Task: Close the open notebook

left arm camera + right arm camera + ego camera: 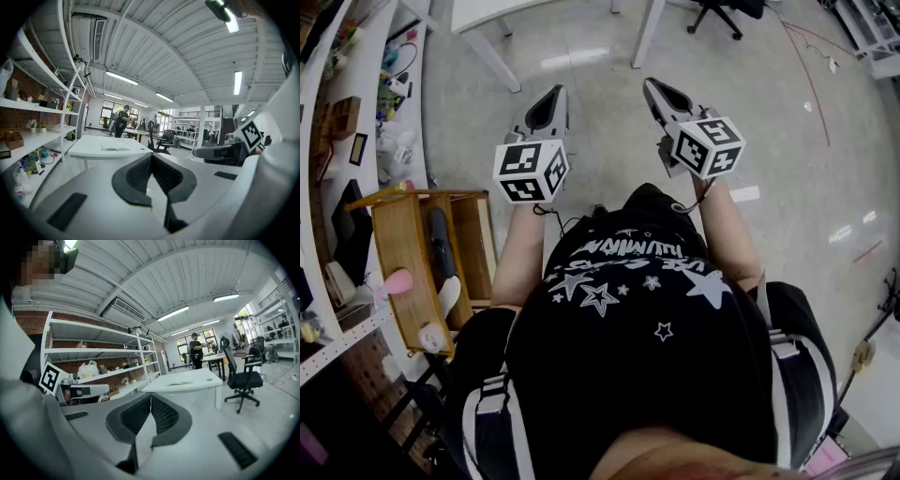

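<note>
Nearest to the camera, in the head view, the person's black shirt (647, 319) with printed stars fills the lower half and hides the legs and the floor under them. Both forearms reach forward from it. The left gripper (551, 98) and the right gripper (656, 91) hang side by side over the grey floor (769, 141), near each other but apart. Each gripper's own view shows its jaws closed, the two ribbed black pads pressed together with nothing between them. At the left of the head view stands a wooden rack (412, 272); what lies in it is too small to name. At the upper edge of that view a white table top is cut off, so that only a corner and the legs show, and the notebook cannot be seen there. The notebook (179, 383) appears only in the two gripper views. It lies open and flat on a white surface (197, 377), well apart from both grippers and ahead of them. It is small there, and its pages cannot be read. Just beside the surface is a black office chair (241, 378). White shelves (93, 352) run along the brick wall. Farther back a person (196, 350) stands near other desks, too distant for detail.
</note>
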Available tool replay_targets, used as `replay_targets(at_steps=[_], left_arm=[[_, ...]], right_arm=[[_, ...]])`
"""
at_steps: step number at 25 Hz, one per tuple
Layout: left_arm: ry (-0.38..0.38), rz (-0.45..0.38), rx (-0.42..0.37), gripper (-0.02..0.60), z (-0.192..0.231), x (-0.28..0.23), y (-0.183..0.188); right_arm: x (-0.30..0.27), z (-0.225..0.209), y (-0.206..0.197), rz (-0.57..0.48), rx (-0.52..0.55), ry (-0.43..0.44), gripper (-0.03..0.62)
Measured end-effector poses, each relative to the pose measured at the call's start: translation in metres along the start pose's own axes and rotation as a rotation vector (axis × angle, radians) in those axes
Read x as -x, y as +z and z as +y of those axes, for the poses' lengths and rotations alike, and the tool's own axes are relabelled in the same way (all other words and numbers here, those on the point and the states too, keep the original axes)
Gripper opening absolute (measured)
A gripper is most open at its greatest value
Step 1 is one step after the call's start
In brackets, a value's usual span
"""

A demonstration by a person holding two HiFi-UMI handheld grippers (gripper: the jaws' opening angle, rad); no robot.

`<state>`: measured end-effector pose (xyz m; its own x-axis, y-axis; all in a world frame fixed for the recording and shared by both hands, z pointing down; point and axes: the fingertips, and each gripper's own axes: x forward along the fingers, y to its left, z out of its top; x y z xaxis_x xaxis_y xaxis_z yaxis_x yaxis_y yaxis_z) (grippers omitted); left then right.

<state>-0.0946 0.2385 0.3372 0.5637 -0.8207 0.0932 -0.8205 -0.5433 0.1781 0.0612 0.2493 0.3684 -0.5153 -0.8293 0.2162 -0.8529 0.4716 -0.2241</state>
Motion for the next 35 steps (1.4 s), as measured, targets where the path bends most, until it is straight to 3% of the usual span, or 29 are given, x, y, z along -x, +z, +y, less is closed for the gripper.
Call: replay_targets(at_steps=[10,15,25,35], left_arm=[[0.018,0.007,0.039,0.012,0.02,-0.015,-0.007],[0.042,0.01,0.024,0.012,0.036,-0.037,-0.005],[0.135,0.031,0.004,0.012,0.093,-0.122,0.01],[0.188,0.03,-0.012,0.012,0.128,-0.213,0.037]], right_arm=[[-0.018,-0.02,-0.003,0.008,-0.039,-0.016,0.009],[-0.054,-0.038,0.005,-0.007,-0.083,0.023,0.009],[-0.16,-0.093,0.028,0.014,-0.112,0.125,0.009],[-0.243,-0.16,0.078,0.011,-0.107,0.191,0.009]])
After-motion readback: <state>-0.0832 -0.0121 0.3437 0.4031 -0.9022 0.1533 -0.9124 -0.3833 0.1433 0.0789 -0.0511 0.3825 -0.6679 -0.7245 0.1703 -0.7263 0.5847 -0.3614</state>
